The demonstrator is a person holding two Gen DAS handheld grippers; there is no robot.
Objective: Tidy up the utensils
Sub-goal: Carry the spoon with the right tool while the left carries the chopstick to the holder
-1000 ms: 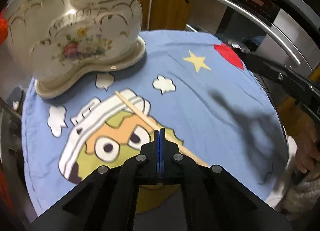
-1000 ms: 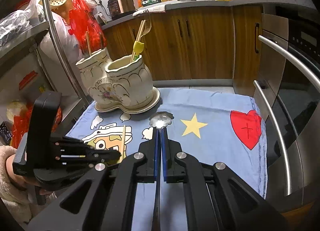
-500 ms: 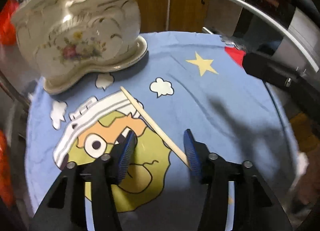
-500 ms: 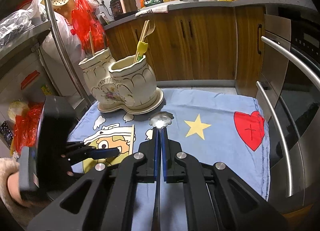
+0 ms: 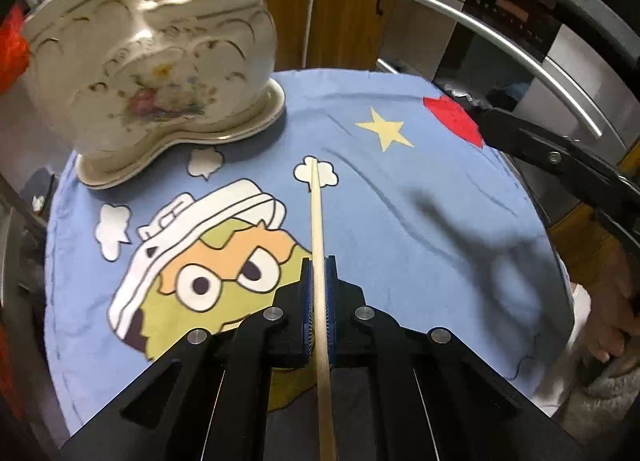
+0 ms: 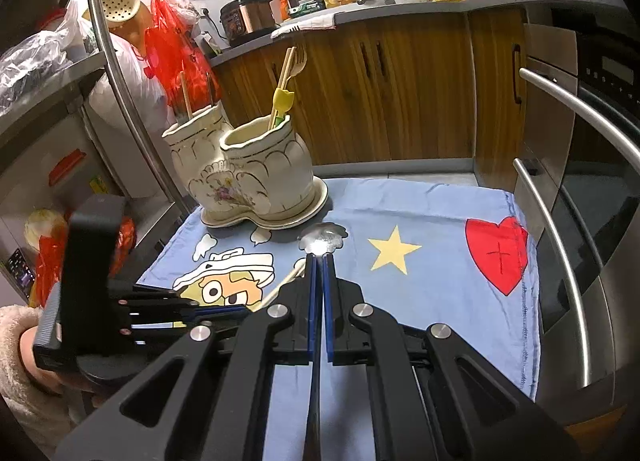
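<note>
A cream, flower-painted holder [image 6: 244, 177] with two joined cups stands at the far left corner of the blue cartoon cloth [image 6: 420, 273]. Its nearer cup holds a pair of chopsticks, a wooden fork [image 6: 298, 61] and a yellow-topped piece; the farther cup holds a wooden stick [image 6: 186, 95]. The left gripper [image 5: 319, 293] is clamped on a single wooden chopstick [image 5: 317, 213], whose tip points toward the cloth in front of the holder. The right gripper [image 6: 319, 281] is closed on the handle of a metal spoon [image 6: 323, 239], its flower-shaped bowl just in front of the holder's base.
</note>
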